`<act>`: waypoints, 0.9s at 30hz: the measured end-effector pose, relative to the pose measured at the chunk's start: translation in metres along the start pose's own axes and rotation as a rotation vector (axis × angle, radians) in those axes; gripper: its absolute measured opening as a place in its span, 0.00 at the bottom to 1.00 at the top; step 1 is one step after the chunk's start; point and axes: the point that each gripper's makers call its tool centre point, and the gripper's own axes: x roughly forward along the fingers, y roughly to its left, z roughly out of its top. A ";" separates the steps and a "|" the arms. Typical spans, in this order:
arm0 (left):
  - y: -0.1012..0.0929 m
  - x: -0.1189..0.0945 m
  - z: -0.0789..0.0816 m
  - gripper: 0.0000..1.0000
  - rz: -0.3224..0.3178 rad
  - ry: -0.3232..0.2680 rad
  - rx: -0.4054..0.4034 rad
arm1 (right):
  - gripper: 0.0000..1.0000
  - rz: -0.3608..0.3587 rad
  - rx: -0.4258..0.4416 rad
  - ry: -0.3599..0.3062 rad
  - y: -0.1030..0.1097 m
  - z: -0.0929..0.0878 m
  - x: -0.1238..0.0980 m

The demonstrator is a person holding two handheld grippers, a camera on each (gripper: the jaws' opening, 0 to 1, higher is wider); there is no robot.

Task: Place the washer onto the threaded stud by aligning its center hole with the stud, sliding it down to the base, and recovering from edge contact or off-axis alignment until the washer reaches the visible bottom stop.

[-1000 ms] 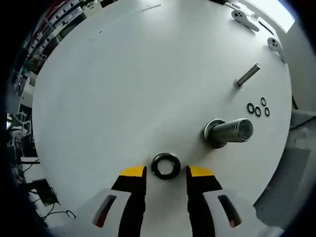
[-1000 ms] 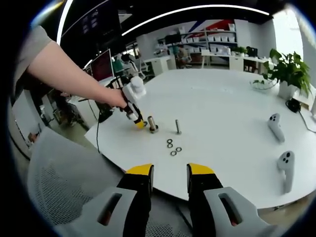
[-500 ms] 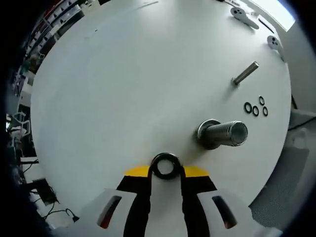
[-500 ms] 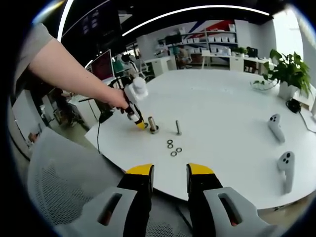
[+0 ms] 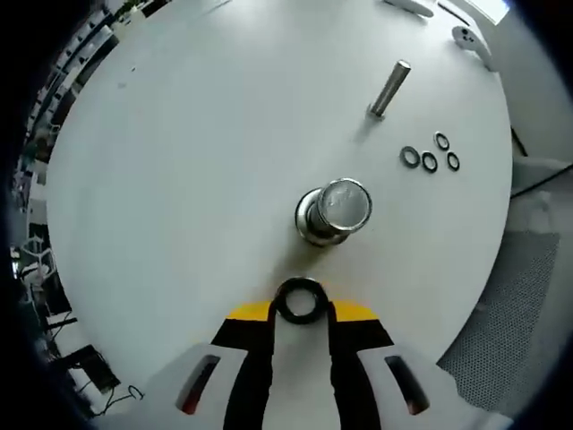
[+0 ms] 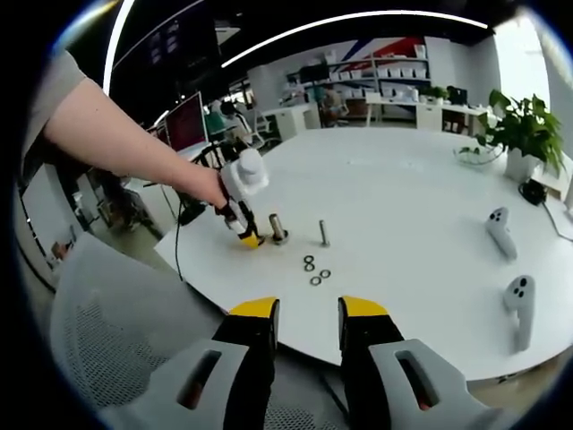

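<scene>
My left gripper (image 5: 301, 312) pinches the washer (image 5: 300, 301) at its tips. The threaded stud (image 5: 334, 211) stands just beyond, slightly right, its axis pointing up at me. My right gripper (image 6: 307, 309) hangs spread, well apart.

Black washer (image 5: 300, 301), silver stud (image 5: 335, 210), white table (image 5: 197, 161).

We see a white round table (image 5: 179, 152) ahead of the left tongs' tips. On it, just beyond those tips, stands a thick threaded stud (image 5: 334, 211) on its flanged base. Farther out and to the right lies a slimmer bolt (image 5: 389, 89), with three small black rings (image 5: 430, 157) grouped between it and the table edge. In the right gripper view, two white controllers (image 6: 510, 269) rest on the tabletop well off to the right of the tongs.
</scene>
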 end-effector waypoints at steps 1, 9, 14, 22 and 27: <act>0.000 0.000 0.000 0.22 -0.002 -0.008 -0.011 | 0.29 0.000 0.000 0.000 0.000 0.000 0.000; -0.006 0.001 0.002 0.32 -0.030 -0.039 -0.041 | 0.29 0.000 0.000 -0.006 0.000 0.001 0.000; -0.003 0.003 0.003 0.29 -0.007 -0.022 -0.047 | 0.29 0.000 0.000 -0.005 0.000 0.001 0.000; 0.001 0.001 0.004 0.24 0.004 -0.054 -0.144 | 0.29 -0.006 0.003 -0.009 -0.001 0.001 -0.001; -0.003 0.001 0.005 0.22 0.009 -0.039 -0.101 | 0.29 -0.010 0.005 -0.007 -0.002 0.001 -0.001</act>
